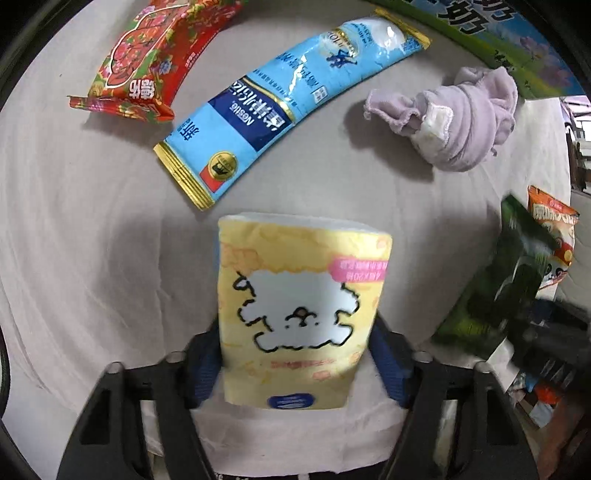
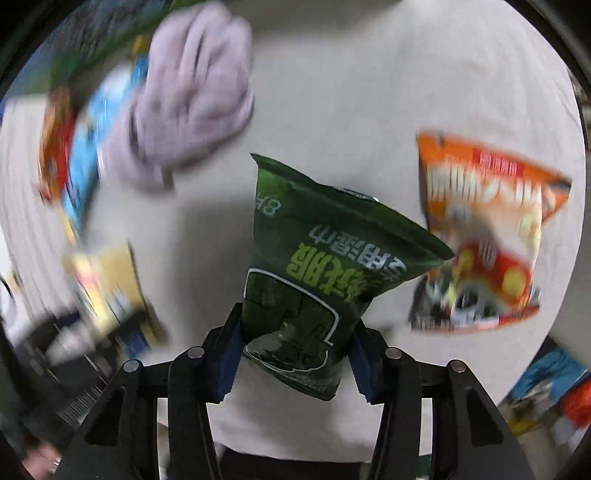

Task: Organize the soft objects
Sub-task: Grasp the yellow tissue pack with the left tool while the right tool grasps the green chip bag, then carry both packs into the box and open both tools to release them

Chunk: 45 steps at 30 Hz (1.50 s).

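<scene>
My left gripper (image 1: 295, 365) is shut on a yellow tissue pack (image 1: 301, 306) with a white cartoon dog, held above the cloth-covered table (image 1: 74, 229). My right gripper (image 2: 291, 354) is shut on a dark green wet-wipe pack (image 2: 314, 266), held above the table; that pack also shows at the right of the left wrist view (image 1: 495, 288). A crumpled lilac cloth (image 1: 461, 118) lies ahead to the right; it shows blurred at upper left in the right wrist view (image 2: 192, 96). The yellow pack appears blurred at lower left there (image 2: 107, 288).
A blue Nestle pouch (image 1: 280, 107) and a red flowered packet (image 1: 147, 62) lie on the table ahead of the left gripper. An orange snack bag (image 2: 487, 229) lies right of the green pack. A green and blue box (image 1: 491, 33) stands at the back.
</scene>
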Each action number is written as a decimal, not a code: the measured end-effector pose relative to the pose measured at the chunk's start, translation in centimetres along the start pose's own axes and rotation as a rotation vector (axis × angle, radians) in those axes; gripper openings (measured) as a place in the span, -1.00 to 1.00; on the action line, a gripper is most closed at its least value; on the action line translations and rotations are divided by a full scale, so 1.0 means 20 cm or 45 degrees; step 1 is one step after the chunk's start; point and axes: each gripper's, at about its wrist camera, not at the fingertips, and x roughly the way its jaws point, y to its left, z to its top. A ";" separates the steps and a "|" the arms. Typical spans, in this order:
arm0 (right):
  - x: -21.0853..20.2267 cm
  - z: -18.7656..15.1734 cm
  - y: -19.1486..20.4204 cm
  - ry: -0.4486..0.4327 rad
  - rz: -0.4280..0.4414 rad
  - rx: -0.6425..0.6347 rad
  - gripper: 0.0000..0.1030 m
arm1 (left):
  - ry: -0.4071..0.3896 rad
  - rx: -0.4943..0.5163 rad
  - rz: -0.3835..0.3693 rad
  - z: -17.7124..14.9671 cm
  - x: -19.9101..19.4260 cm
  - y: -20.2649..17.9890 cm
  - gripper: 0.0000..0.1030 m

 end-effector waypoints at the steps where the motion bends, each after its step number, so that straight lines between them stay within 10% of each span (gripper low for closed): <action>1: -0.01 -0.01 0.00 -0.028 0.007 0.017 0.12 | -0.005 -0.018 0.000 -0.01 0.01 -0.01 0.19; 13: -0.10 -0.20 -0.12 -0.158 0.050 0.309 0.29 | -0.085 0.003 0.105 -0.11 -0.18 -0.02 0.17; 17: -0.14 -0.17 -0.10 -0.190 0.010 0.306 -0.07 | -0.117 0.007 0.123 -0.18 -0.20 -0.05 0.16; 26: -0.26 -0.37 -0.02 -0.201 0.037 0.206 -0.18 | -0.218 0.050 0.116 -0.30 -0.59 -0.15 0.16; 37: -0.97 -0.59 0.00 -0.431 0.133 0.016 -0.19 | -0.493 0.092 0.026 -0.53 -1.42 -0.27 0.16; 45: -1.49 -0.41 0.05 -0.584 0.213 -0.059 -0.19 | -0.642 0.155 -0.086 -0.28 -1.85 -0.38 0.16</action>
